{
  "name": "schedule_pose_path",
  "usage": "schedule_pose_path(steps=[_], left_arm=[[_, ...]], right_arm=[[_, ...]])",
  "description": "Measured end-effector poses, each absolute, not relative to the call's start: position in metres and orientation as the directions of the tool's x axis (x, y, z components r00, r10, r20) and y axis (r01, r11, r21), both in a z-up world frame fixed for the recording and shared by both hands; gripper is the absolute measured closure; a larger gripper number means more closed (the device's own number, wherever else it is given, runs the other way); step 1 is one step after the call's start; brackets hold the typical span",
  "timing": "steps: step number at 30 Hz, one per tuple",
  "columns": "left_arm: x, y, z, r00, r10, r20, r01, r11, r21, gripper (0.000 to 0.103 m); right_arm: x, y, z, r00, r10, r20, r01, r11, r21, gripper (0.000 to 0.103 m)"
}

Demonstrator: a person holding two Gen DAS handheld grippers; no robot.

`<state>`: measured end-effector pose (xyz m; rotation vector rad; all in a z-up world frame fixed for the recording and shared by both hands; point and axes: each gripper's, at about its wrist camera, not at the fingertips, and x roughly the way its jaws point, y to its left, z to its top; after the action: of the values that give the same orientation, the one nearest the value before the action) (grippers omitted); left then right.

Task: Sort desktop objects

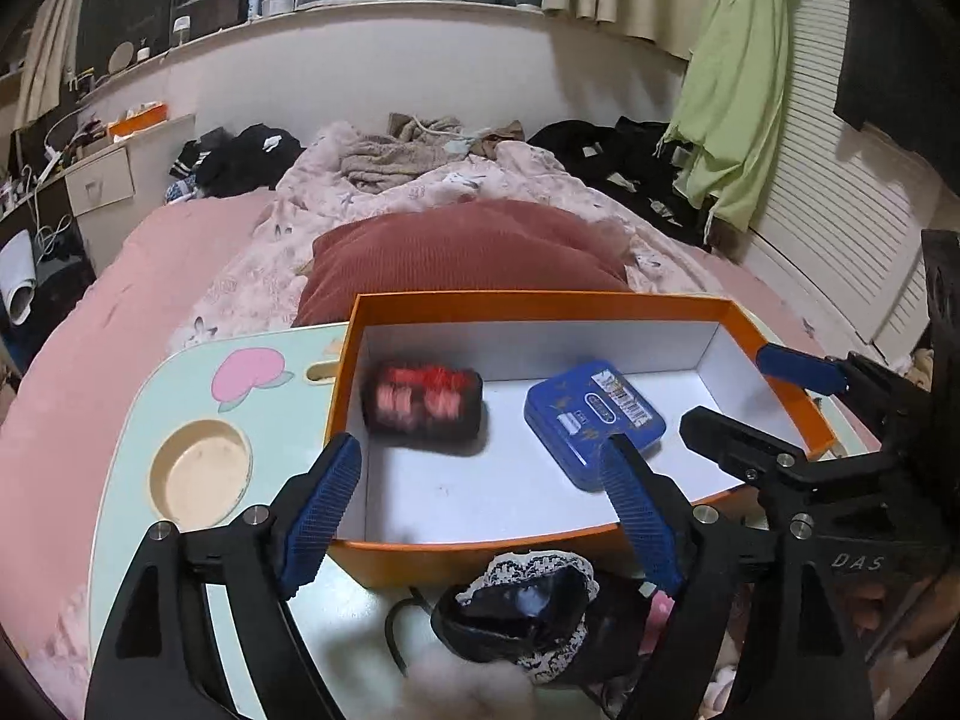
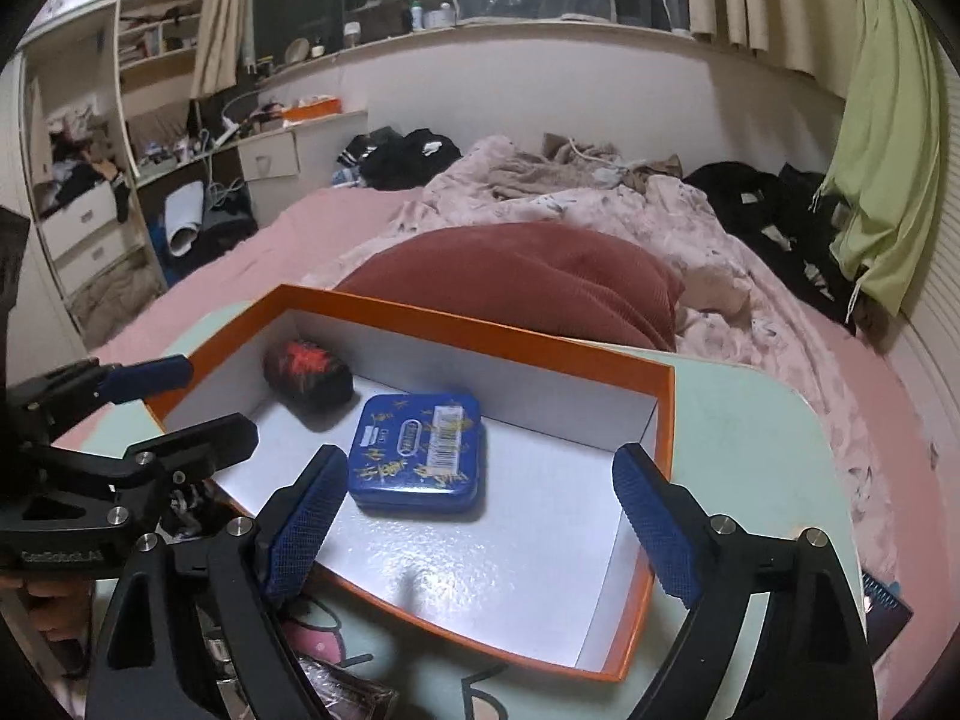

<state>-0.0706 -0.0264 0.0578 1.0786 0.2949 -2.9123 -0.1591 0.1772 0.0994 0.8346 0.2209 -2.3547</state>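
An orange box point(image 1: 540, 302) point(image 2: 456, 319) with a white inside stands on a pale green lap table point(image 1: 144, 414) point(image 2: 750, 420). In it lie a black and red soft bundle point(image 1: 423, 405) point(image 2: 307, 383), blurred in the left wrist view, and a blue tin point(image 1: 591, 417) point(image 2: 417, 453). My left gripper point(image 1: 480, 456) hovers open over the box's near wall, nothing between its fingers. My right gripper point(image 2: 480, 468) is open too, held over the box's near side with the tin just ahead of its left finger. Each gripper shows at the edge of the other's view.
A black lace-trimmed cloth point(image 1: 528, 606) lies on the table in front of the box. The table has a round cup recess point(image 1: 201, 474) at left. A dark red pillow point(image 1: 468, 252) sits behind the box on the bed. A dark flat item point(image 2: 888, 606) lies at the table's right edge.
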Motion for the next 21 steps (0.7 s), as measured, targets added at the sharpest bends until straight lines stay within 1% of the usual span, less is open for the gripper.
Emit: schedule_pose_path(steps=[2, 3, 5, 6, 9, 12, 16, 20, 21], left_arm=[[-0.063, -0.032, 0.065, -0.783, 0.060, -0.619, 0.084, -0.976, -0.202, 0.021], [-0.053, -0.035, 0.073, -0.804, 0.076, -0.589, 0.074, -0.971, -0.226, 0.021], [-0.035, -0.036, 0.083, -0.827, 0.092, -0.554, 0.050, -0.970, -0.237, 0.021], [-0.022, -0.033, 0.087, -0.834, 0.094, -0.543, 0.036, -0.974, -0.224, 0.021], [0.007, -0.024, 0.088, -0.832, 0.087, -0.547, 0.008, -0.985, -0.170, 0.021], [0.040, -0.017, 0.070, -0.809, 0.079, -0.582, -0.009, -0.992, -0.122, 0.021], [0.070, -0.013, 0.036, -0.758, 0.021, -0.652, 0.028, -0.998, -0.065, 0.021], [0.071, -0.019, 0.010, -0.697, 0.038, -0.716, 0.045, -0.994, -0.097, 0.021], [0.067, -0.020, 0.005, -0.676, 0.049, -0.735, 0.045, -0.993, -0.108, 0.016]], right_arm=[[-0.152, 0.190, 0.111, -0.620, -0.532, -0.577, 0.600, -0.795, 0.088, 0.013], [-0.146, 0.195, 0.117, -0.626, -0.542, -0.561, 0.597, -0.795, 0.102, 0.013], [-0.131, 0.209, 0.124, -0.634, -0.556, -0.538, 0.596, -0.794, 0.118, 0.013], [-0.122, 0.216, 0.127, -0.635, -0.560, -0.532, 0.598, -0.792, 0.121, 0.012], [-0.091, 0.237, 0.120, -0.625, -0.569, -0.535, 0.610, -0.783, 0.119, 0.011], [-0.062, 0.257, 0.101, -0.609, -0.564, -0.558, 0.611, -0.782, 0.123, 0.011], [-0.038, 0.277, 0.074, -0.611, -0.516, -0.600, 0.581, -0.807, 0.103, 0.011], [-0.029, 0.281, 0.050, -0.603, -0.463, -0.649, 0.574, -0.817, 0.049, 0.011], [-0.027, 0.279, 0.045, -0.627, -0.442, -0.642, 0.572, -0.820, 0.006, 0.009]])
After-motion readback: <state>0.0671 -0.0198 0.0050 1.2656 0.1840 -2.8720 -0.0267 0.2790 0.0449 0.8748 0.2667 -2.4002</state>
